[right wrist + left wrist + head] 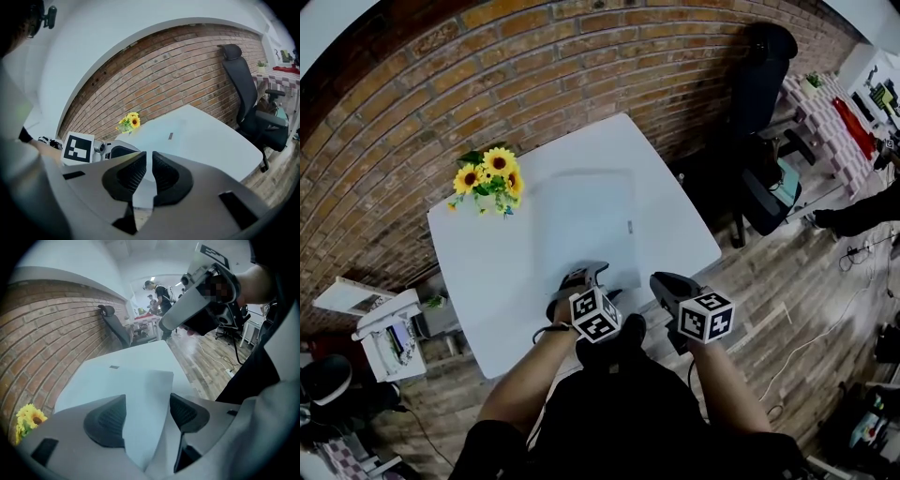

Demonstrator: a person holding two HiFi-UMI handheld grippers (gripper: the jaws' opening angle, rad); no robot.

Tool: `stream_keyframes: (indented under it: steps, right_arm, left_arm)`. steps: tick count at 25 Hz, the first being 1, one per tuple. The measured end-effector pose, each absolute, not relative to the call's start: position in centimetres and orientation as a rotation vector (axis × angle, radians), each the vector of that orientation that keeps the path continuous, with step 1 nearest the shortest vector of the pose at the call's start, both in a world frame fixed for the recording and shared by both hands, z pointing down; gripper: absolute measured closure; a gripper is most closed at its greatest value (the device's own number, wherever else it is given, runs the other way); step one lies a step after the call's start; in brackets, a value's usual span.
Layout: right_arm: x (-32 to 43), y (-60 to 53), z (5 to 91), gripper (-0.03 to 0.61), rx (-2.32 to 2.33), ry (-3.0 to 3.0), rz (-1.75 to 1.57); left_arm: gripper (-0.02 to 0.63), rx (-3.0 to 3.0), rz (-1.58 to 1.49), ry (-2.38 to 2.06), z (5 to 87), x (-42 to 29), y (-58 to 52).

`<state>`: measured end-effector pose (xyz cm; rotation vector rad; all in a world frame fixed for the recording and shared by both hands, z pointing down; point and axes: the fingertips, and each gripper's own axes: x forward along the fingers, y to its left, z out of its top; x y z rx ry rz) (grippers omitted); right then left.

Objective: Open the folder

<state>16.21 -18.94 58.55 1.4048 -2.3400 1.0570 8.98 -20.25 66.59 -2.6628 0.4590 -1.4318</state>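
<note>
A white worktop stands against a brick wall, with a bunch of sunflowers at its far left corner. The folder, pale and almost the colour of the surface, lies flat on the middle of the worktop, closed as far as the head view shows, with a small dark label near its right edge.

The left tool points steeply down at the folder's near edge. In the left gripper view its jaws are spread wide, and a pale sheet of the folder runs between them; neither pad visibly presses on it, and whether that sheet is raised off the rest cannot be told.

The right tool hangs just beside the left one, over the near edge of the worktop and off the folder's right corner. In the right gripper view its jaws are drawn together to a thin slit with nothing in them. A black office chair stands on the wooden floor to the right.
</note>
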Motion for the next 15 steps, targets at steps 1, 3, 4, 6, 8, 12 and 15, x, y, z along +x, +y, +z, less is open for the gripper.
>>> stream_keyframes:
  steps: [1, 3, 4, 6, 8, 12, 15]
  right_arm:
    - [16.3, -19.0, 58.5, 0.523, 1.405, -2.338, 1.056]
    - [16.5, -19.2, 58.4, 0.523, 1.405, -2.336, 1.051]
    - [16.5, -19.3, 58.4, 0.523, 1.405, -2.336, 1.049]
    - [16.6, -19.4, 58.4, 0.524, 1.399, -2.334, 1.048]
    - [16.5, -19.5, 58.6, 0.523, 1.39, -2.332, 1.047]
    - [16.5, -19.6, 59.7, 0.522, 1.372, -2.316, 1.047]
    - [16.3, -19.7, 60.9, 0.509, 1.341, -2.297, 1.041]
  left_arm:
    - [0.308, -2.661, -1.432, 0.457, 66.5, 8.9, -20.3]
    - [0.325, -2.662, -1.434, 0.44, 66.5, 8.9, -20.2]
    - [0.342, -2.663, -1.434, 0.43, 66.4, 9.0, -20.0]
    - [0.383, -2.67, -1.427, 0.417, 66.1, 9.1, -19.7]
    - [0.424, -2.68, -1.407, 0.425, 65.6, 9.1, -19.6]
    - [0.474, -2.699, -1.372, 0.465, 64.6, 8.8, -20.0]
    - [0.518, -2.718, -1.343, 0.498, 63.9, 8.6, -20.3]
